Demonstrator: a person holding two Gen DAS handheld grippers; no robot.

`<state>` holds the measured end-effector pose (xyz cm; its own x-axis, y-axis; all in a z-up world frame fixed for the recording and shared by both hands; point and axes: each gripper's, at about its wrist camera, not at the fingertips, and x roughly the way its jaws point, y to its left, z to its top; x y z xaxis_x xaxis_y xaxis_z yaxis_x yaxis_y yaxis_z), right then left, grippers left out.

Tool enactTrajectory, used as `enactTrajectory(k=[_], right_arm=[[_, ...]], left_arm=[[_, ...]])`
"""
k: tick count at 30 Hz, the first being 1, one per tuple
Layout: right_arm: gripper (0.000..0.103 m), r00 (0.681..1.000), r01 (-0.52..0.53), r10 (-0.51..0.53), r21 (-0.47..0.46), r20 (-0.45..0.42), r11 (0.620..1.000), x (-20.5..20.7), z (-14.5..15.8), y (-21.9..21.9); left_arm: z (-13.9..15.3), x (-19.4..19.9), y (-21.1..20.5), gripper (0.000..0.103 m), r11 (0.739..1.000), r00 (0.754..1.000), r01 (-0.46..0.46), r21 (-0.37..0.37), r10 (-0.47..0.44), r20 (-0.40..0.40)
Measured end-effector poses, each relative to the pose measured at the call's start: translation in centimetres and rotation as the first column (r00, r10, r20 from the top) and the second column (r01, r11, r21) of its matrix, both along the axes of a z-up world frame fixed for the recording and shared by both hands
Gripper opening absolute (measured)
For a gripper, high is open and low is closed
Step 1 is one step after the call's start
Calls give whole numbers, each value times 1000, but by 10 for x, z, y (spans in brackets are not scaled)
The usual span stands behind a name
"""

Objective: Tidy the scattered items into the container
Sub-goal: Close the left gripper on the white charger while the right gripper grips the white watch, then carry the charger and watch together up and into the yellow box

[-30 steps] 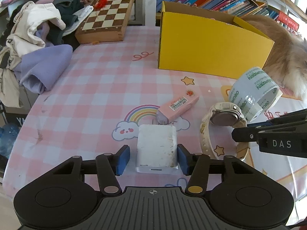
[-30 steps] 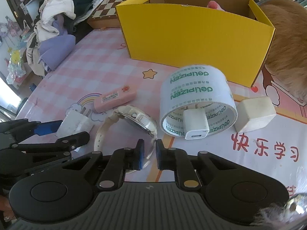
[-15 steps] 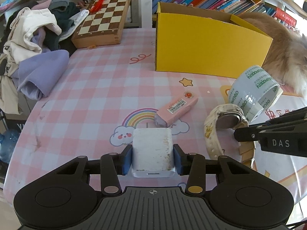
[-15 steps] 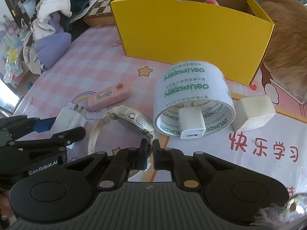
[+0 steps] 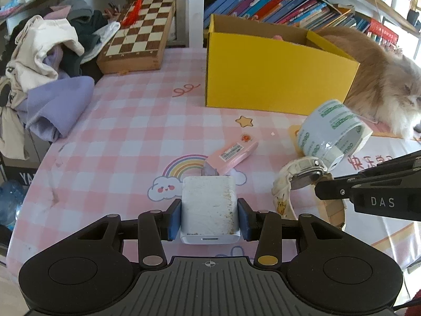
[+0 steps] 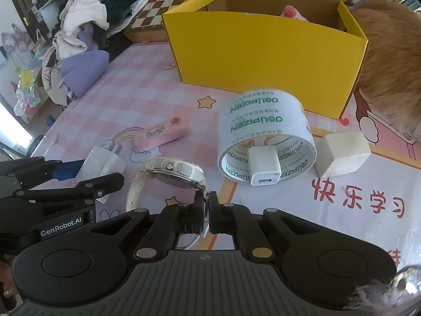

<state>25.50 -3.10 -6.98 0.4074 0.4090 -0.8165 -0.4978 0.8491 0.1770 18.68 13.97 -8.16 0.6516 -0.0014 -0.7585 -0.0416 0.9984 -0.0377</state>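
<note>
Above the pink tabletop (image 5: 126, 137), the left gripper (image 5: 209, 219) clamps a white charger (image 5: 209, 208) and the right gripper (image 6: 206, 212) pinches a watch (image 6: 171, 173) strap, both bound for the yellow box (image 5: 276, 79).

Home room, bookshelves (image 5: 289, 2), clothes pile (image 5: 47, 60), chessboard (image 5: 139, 31), cat (image 5: 379, 79)

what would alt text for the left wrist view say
The left gripper is shut on a grubby white charger just above a pink checked tablecloth. Beyond lie a pink eraser, a white watch and a tape roll, with a yellow box behind.
</note>
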Motion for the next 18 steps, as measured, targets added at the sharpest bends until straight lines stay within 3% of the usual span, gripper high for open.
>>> enactTrajectory(k=[18], right_arm=[[3,1000,26,-26,16,8,1000,-20,12,-18]], left_arm=[[13,-18,-15,41,998,998,56,-7,-56,33]])
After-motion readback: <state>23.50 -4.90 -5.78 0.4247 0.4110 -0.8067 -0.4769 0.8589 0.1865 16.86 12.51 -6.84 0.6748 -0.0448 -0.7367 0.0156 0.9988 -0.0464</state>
